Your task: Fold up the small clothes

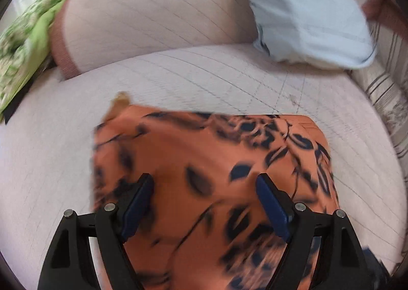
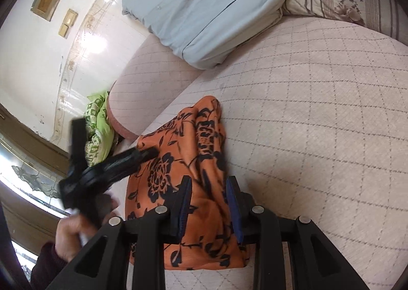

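Note:
An orange cloth with a dark floral print lies on a pale quilted sofa seat. It also shows in the right wrist view, partly bunched along its right side. My left gripper is open, its blue pads wide apart just above the cloth, with nothing held. It shows from the side in the right wrist view, at the cloth's left edge. My right gripper is open, its fingers astride the cloth's bunched part near the front edge.
A light blue pillow leans on the sofa back. A striped floral cushion sits at the right. A green patterned cloth hangs beside the sofa arm. A tiled floor lies beyond.

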The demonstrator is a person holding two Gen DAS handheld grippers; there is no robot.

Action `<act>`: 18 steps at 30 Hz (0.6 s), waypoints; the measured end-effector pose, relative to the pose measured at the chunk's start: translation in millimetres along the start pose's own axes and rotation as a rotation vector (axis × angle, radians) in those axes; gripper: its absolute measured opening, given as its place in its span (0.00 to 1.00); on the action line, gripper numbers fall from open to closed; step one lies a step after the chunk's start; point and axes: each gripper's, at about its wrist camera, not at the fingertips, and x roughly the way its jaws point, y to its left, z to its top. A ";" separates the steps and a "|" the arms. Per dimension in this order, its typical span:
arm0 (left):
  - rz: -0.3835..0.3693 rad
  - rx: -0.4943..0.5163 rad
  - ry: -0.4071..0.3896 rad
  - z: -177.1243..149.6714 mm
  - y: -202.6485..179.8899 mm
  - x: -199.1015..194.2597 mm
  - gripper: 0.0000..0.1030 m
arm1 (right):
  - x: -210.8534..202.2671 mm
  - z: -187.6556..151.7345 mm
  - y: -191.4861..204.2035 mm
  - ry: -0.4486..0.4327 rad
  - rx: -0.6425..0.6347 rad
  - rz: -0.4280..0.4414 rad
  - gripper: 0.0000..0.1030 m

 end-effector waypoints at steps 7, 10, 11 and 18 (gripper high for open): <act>0.065 0.006 0.014 13.1 -14.1 18.3 0.87 | 7.3 4.4 -6.0 0.021 0.011 -0.004 0.30; -0.012 -0.024 -0.003 5.5 2.5 0.6 0.87 | 6.4 4.5 1.4 0.006 -0.019 -0.015 0.30; -0.036 -0.041 -0.015 -1.1 10.7 -8.8 0.87 | 5.1 4.0 3.1 0.000 -0.024 -0.015 0.30; -0.039 0.011 -0.079 -70.9 45.2 -64.0 0.87 | -2.2 -2.7 16.0 -0.015 -0.043 0.002 0.30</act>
